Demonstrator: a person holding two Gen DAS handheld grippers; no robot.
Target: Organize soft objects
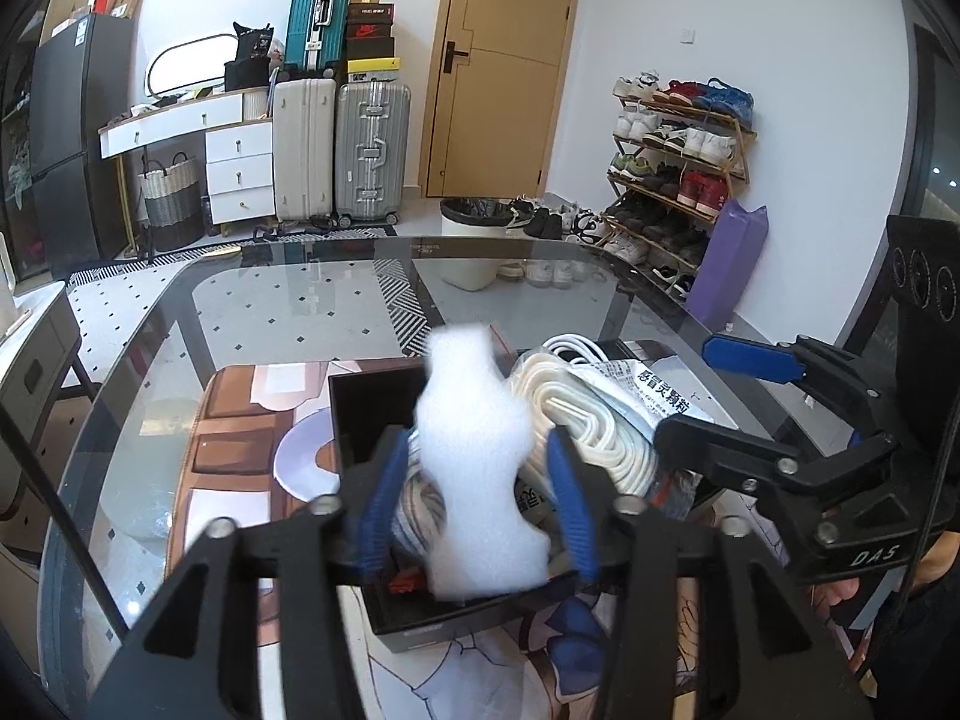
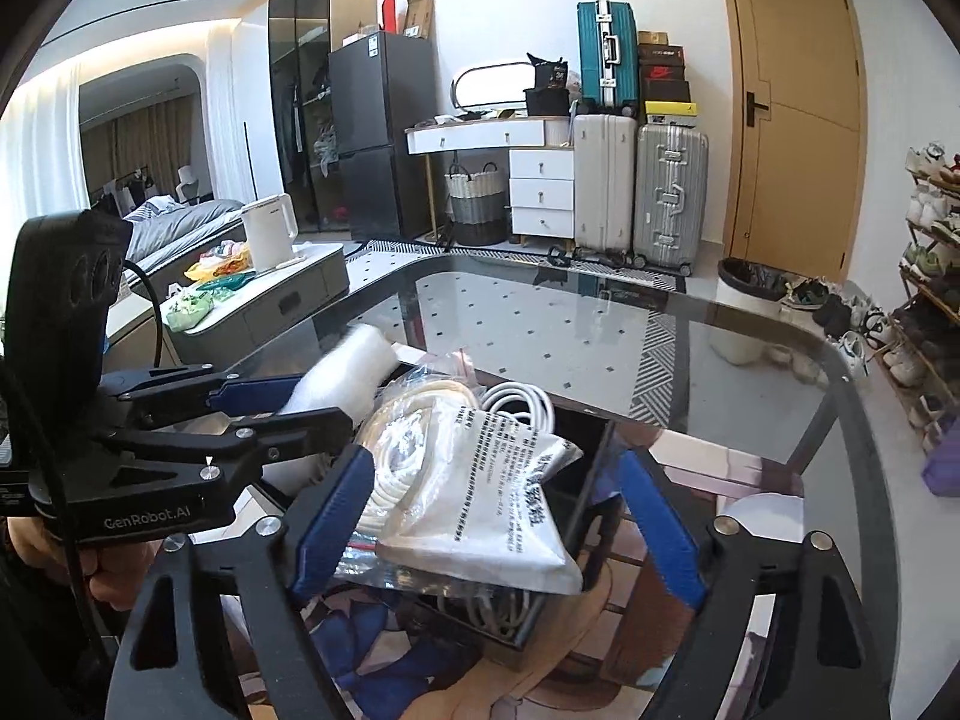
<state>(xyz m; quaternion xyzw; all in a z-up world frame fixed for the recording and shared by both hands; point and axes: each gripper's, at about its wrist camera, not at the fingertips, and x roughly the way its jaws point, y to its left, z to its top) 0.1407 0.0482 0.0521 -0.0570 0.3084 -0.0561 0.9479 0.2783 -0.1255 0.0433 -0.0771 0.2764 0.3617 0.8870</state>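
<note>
Left wrist view: the left tongs [image 1: 477, 501] stand part open around a white foam piece [image 1: 474, 456], blue pads just beside its sides; contact cannot be told. The foam stands upright in a black box [image 1: 414, 615], right beneath the tongs, with white cable coils [image 1: 576, 414] and a printed pouch [image 1: 648, 387] beside it. The right tongs [image 2: 492, 516] gape wide over that pouch, gripping nothing. The box sits on a printed mat [image 1: 240, 420] on the glass worktop [image 1: 288, 312], which runs on ahead of both tongs. Beyond its far edge: a white bin [image 1: 474, 240], suitcases [image 1: 342, 150], a wooden door [image 1: 504, 66] and a shoe rack [image 1: 678, 180] off right.
</note>
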